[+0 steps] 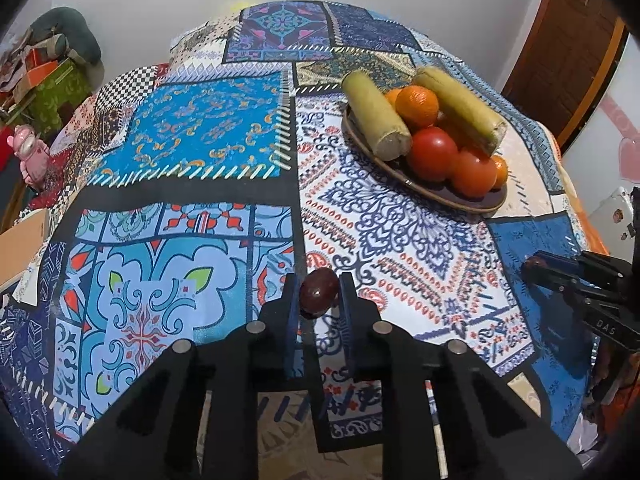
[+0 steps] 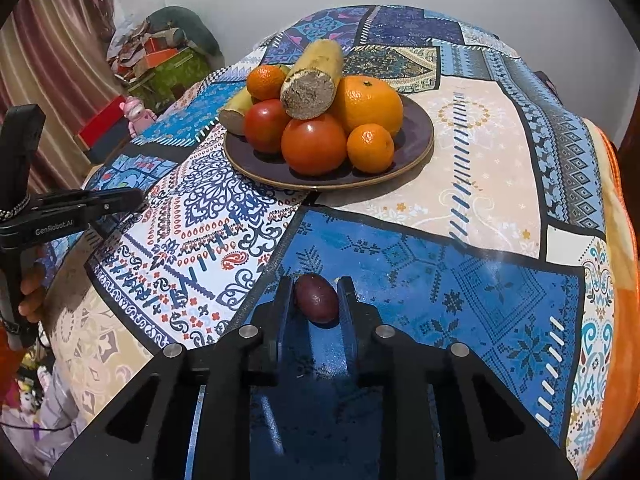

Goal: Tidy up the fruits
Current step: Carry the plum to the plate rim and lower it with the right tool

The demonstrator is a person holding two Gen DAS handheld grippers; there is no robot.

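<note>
Dark plums (image 1: 319,291) (image 2: 317,298) clamped in both hand-held grippers (image 1: 319,294) (image 2: 316,300)

Left gripper (image 1: 319,295) and right gripper (image 2: 316,298) each have jaws clamped on a dark fruit.

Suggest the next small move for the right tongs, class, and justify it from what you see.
Probably carry the dark plum toward the plate. The right tongs are shut on it above the blue cloth, the plate ahead holds the other fruit, and bare rim shows beside the small mandarin.
</note>
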